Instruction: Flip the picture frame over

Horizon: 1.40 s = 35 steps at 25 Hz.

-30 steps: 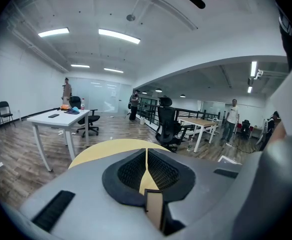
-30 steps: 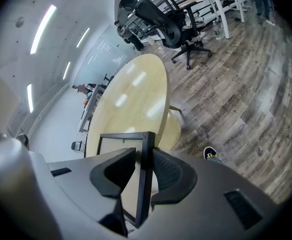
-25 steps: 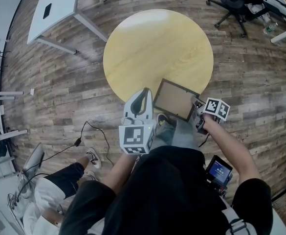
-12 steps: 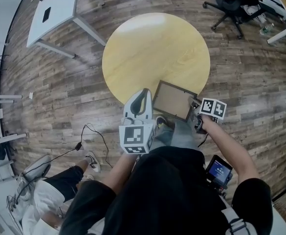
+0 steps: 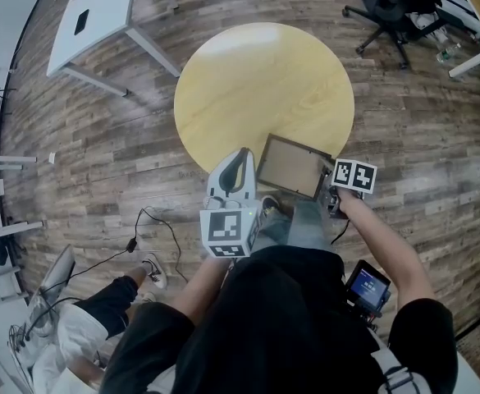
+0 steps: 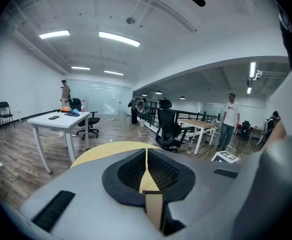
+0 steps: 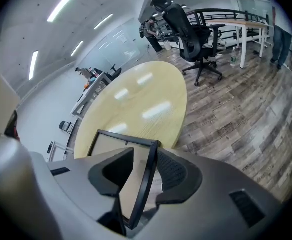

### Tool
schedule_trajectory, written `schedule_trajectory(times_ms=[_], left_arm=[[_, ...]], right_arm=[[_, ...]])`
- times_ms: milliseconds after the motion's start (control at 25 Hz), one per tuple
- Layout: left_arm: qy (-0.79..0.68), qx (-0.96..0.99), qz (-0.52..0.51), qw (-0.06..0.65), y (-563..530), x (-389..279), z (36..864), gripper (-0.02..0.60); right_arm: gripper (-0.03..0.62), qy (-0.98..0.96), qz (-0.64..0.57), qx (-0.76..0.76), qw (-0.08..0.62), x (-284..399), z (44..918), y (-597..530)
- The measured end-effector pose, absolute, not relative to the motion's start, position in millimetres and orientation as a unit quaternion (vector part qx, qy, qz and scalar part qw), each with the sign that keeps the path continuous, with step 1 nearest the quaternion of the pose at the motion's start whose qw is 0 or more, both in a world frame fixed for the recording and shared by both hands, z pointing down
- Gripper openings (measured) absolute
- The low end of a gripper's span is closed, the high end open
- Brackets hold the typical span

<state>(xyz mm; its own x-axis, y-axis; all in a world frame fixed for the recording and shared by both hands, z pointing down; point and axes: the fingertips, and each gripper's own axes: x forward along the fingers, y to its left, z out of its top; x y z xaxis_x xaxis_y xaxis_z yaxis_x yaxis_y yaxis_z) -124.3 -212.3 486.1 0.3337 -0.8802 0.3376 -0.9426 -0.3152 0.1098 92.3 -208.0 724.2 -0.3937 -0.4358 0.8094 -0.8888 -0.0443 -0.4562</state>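
The picture frame (image 5: pixel 291 167), with a black rim round a brown panel, lies at the near edge of the round yellow table (image 5: pixel 264 80), panel upward. My right gripper (image 5: pixel 331 180) is at the frame's right side. In the right gripper view, the black rim (image 7: pixel 146 179) runs between the jaws of the right gripper (image 7: pixel 145 160). The jaws are opening: the rim lies close to the right pad, with a clear gap to the left pad. My left gripper (image 5: pixel 240 154) hovers by the frame's left edge. In its own view, the left gripper (image 6: pixel 146 153) is shut on nothing, pointing over the table (image 6: pixel 93 153).
A white desk (image 5: pixel 92 15) and a black office chair (image 5: pixel 391 2) stand on the wooden floor beyond the table. A cable (image 5: pixel 153 220) and a person's legs (image 5: pixel 100 306) are at the lower left. People (image 6: pixel 230 119) stand far across the room.
The right gripper has rolled, so its marker cube faces up more squarely. The frame and the left gripper have stayed where they were.
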Motion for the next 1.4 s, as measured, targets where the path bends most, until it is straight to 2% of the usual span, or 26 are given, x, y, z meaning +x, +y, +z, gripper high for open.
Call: schedule_trajectory(times_ms=[320, 440, 680, 1000, 1120, 1400], left_arm=[[-0.565, 0.807, 0.098, 0.137, -219.1, -127.2, 477.2, 0.029], [-0.564, 0.811, 0.087, 0.129, -225.6, -124.1, 465.9, 0.029], [-0.563, 0.818, 0.055, 0.107, -231.3, -114.0, 432.3, 0.029], [-0.543, 0.836, 0.025, 0.077, -228.0, -93.0, 387.1, 0.029], [-0.538, 0.84, 0.019, 0.072, -225.1, -88.9, 378.2, 0.029], [-0.533, 0.843, 0.02, 0.074, -220.9, -92.8, 378.8, 0.029]], right_arm=[[0.14, -0.723, 0.416, 0.5, 0.232, 86.1, 680.5, -233.6], [0.137, -0.767, 0.366, 0.483, 0.209, 74.6, 639.7, -249.4], [0.088, -0.843, 0.212, 0.467, 0.162, 54.9, 529.4, -267.4], [0.038, -0.879, 0.06, 0.469, 0.067, 46.5, 396.8, -253.3], [0.027, -0.885, 0.043, 0.462, 0.049, 40.3, 381.5, -239.7], [0.018, -0.89, 0.005, 0.451, 0.064, 23.3, 383.9, -226.1]])
